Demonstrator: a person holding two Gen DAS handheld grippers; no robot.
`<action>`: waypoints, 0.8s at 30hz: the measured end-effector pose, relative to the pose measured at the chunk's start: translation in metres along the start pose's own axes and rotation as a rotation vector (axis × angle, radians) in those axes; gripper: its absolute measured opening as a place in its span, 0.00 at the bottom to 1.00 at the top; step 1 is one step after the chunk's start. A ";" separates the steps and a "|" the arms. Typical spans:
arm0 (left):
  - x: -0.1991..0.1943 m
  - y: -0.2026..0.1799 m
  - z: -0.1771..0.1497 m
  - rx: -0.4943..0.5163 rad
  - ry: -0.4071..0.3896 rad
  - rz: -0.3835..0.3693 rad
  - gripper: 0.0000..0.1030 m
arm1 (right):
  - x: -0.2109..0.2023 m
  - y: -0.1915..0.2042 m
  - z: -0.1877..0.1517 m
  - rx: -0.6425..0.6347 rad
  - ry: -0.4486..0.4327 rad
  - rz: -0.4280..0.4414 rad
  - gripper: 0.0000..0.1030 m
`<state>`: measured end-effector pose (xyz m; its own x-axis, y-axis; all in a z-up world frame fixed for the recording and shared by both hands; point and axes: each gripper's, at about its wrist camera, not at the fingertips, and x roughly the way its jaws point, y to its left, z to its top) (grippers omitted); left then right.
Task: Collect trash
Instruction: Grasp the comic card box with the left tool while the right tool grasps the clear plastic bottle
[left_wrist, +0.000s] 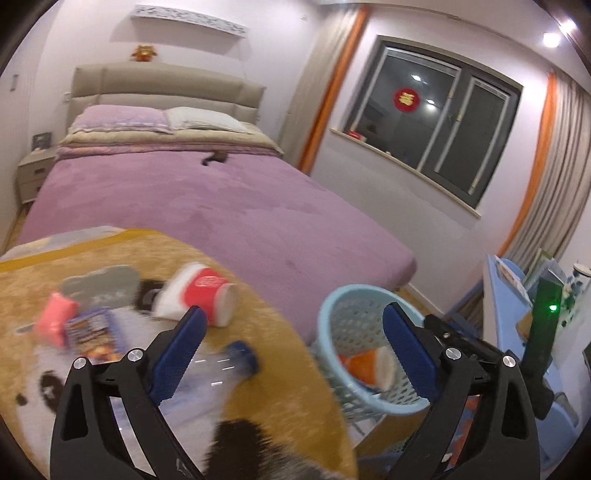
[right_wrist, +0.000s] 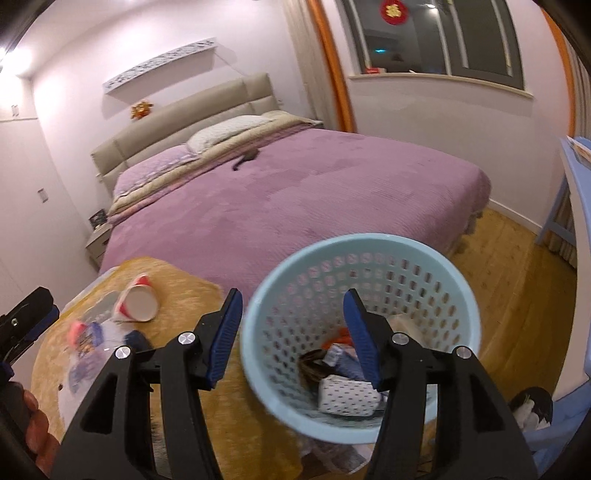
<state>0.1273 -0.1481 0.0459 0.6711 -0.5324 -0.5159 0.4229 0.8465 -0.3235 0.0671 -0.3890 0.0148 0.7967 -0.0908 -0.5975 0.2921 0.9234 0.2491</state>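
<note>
Blue-capped bottle (left_wrist: 225, 365) left view, polka-dot wrapper (right_wrist: 347, 397) right

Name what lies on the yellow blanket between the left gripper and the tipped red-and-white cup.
In the left wrist view, only bare blanket separates the left gripper from the cup; the clear bottle lies nearer, beside its left finger.

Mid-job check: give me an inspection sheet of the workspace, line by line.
Surface: yellow plush blanket at the bed's foot.
Job's things: red-and-white paper cup on its side, clear plastic bottle, pink packet, printed wrapper on the blanket; blue mesh basket holds wrappers and an orange cup.
Clutter: nothing seen.
Grippers: left gripper open, empty; right gripper open, empty, over the basket.
Cables: nothing seen.
Surroundings: purple bed, window, wooden floor.
</note>
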 end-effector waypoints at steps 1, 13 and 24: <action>-0.005 0.005 0.000 -0.001 -0.001 0.009 0.90 | -0.002 0.008 -0.001 -0.012 -0.003 0.015 0.52; -0.023 0.131 -0.004 -0.178 0.170 0.200 0.88 | 0.013 0.098 -0.016 -0.152 0.045 0.203 0.52; 0.026 0.171 -0.010 -0.252 0.316 0.215 0.76 | 0.047 0.162 -0.029 -0.273 0.122 0.292 0.52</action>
<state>0.2110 -0.0176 -0.0308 0.4925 -0.3514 -0.7962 0.1070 0.9324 -0.3453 0.1361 -0.2325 0.0048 0.7520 0.2188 -0.6218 -0.1005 0.9703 0.2199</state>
